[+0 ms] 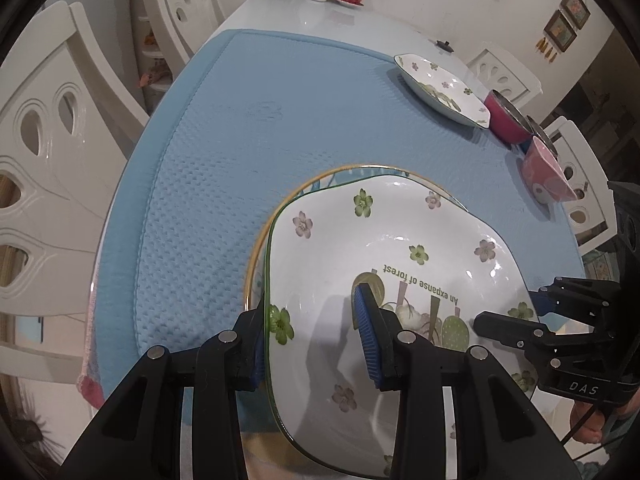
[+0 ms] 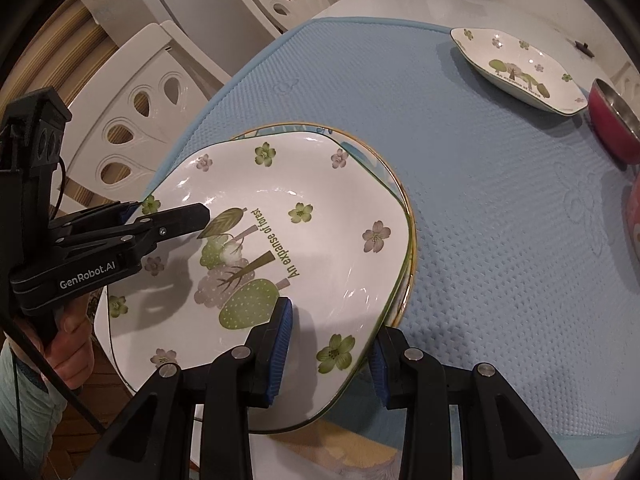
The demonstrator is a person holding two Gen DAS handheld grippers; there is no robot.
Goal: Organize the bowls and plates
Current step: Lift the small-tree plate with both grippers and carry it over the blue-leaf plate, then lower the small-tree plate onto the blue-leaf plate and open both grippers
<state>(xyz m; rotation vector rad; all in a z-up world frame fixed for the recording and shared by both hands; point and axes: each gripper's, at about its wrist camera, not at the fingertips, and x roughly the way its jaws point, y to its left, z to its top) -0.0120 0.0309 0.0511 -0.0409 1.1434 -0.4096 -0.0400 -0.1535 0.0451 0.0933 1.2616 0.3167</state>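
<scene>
Floral plate (image 1: pixel 400 280) held over a gold-rimmed plate (image 1: pixel 256 252) at the near edge of the blue mat (image 1: pixel 240 120); contact between the two cannot be told. Left gripper (image 1: pixel 316 340) clamped on the plate's left rim, right gripper (image 2: pixel 332 352) clamped on the opposite rim. Judged glazed ceramic: rigid, slick, fairly heavy, chip-prone. Best gripped at opposing rims, kept level. Second floral plate (image 2: pixel 520 72) near the far right corner.

Left gripper (image 1: pixel 316 336) clamps the near rim of a floral plate (image 1: pixel 400 240) (one finger inside, one outside). Right gripper (image 1: pixel 516 316) grips its right edge. Plate sits over a gold-rimmed plate (image 1: pixel 256 252) on blue mat (image 1: pixel 240 120); another floral plate (image 1: pixel 440 88) w/ two bowls far right.
</scene>
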